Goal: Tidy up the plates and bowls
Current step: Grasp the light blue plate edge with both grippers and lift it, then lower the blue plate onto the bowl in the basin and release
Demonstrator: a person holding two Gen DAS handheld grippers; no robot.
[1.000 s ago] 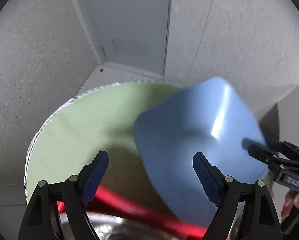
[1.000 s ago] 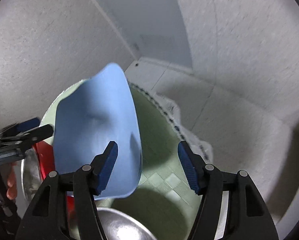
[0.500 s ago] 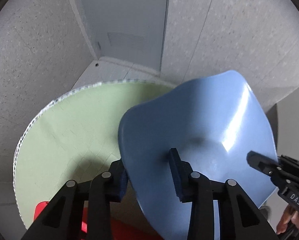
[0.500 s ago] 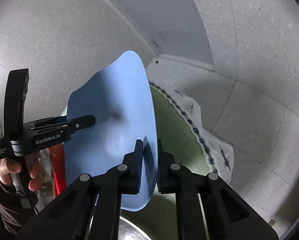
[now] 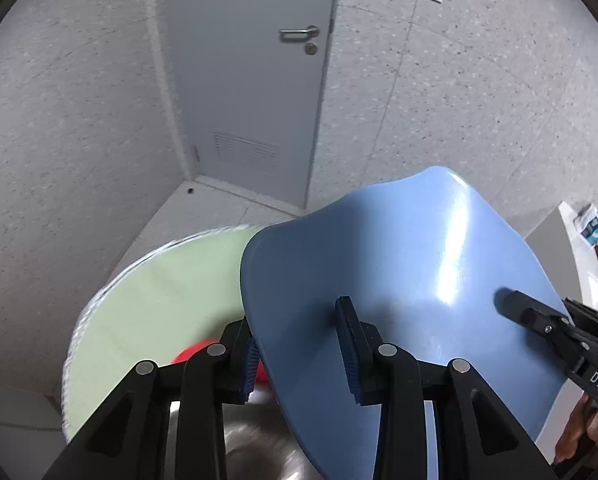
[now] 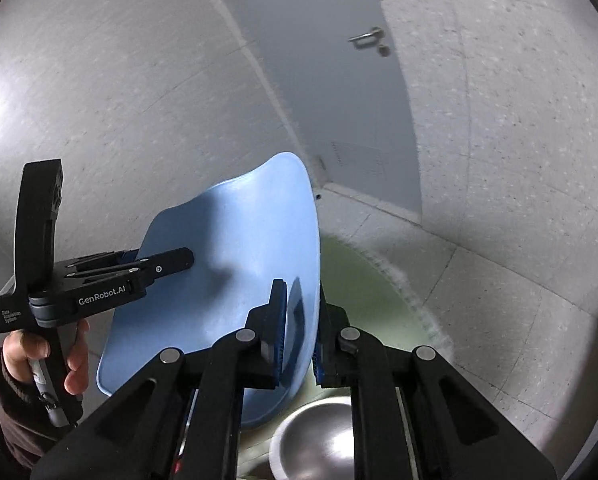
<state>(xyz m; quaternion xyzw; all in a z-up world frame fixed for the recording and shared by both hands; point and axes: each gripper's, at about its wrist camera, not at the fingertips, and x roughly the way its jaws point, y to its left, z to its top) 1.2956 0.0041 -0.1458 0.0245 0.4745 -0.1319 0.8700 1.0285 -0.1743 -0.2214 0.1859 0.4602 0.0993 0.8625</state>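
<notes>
Both tongs grip one blue plate (image 5: 399,280), tilted in the air above the round green-clothed counter (image 5: 151,292). The left tongs (image 5: 299,348) clamp its left rim, the right tongs (image 6: 299,332) its right rim. A steel bowl (image 6: 319,436) sits below, near.

The plate (image 5: 399,280) is hanging tilted above the bench (image 5: 151,300) (over its near edge), a metal bowl (image 6: 323,436) lying below it.
</notes>
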